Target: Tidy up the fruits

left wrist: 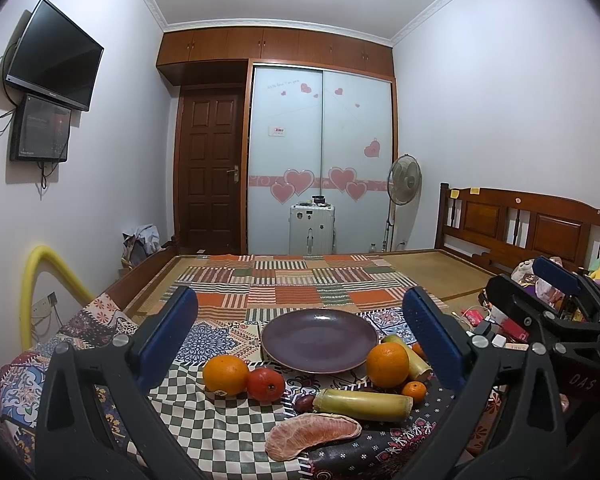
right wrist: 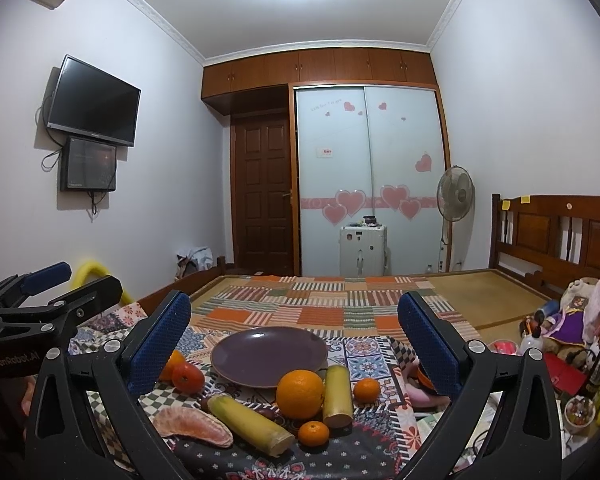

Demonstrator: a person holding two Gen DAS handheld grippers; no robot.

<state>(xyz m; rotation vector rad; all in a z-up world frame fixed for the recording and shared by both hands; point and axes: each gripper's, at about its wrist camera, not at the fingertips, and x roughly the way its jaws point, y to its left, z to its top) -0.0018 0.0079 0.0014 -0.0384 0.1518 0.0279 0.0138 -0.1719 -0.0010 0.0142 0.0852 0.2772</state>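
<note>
An empty purple plate lies on the patterned cloth. Around its near side lie two big oranges, a red-orange tangerine, two sugarcane pieces, small tangerines and a peeled pomelo segment. My left gripper is open and empty, above the fruit. My right gripper is open and empty, also above the fruit. Each gripper shows at the edge of the other's view.
The cloth covers a low surface before a wooden bed with a patchwork mat. Toys and clutter lie at the right. A yellow tube stands at the left. A suitcase, fan and wardrobe stand far behind.
</note>
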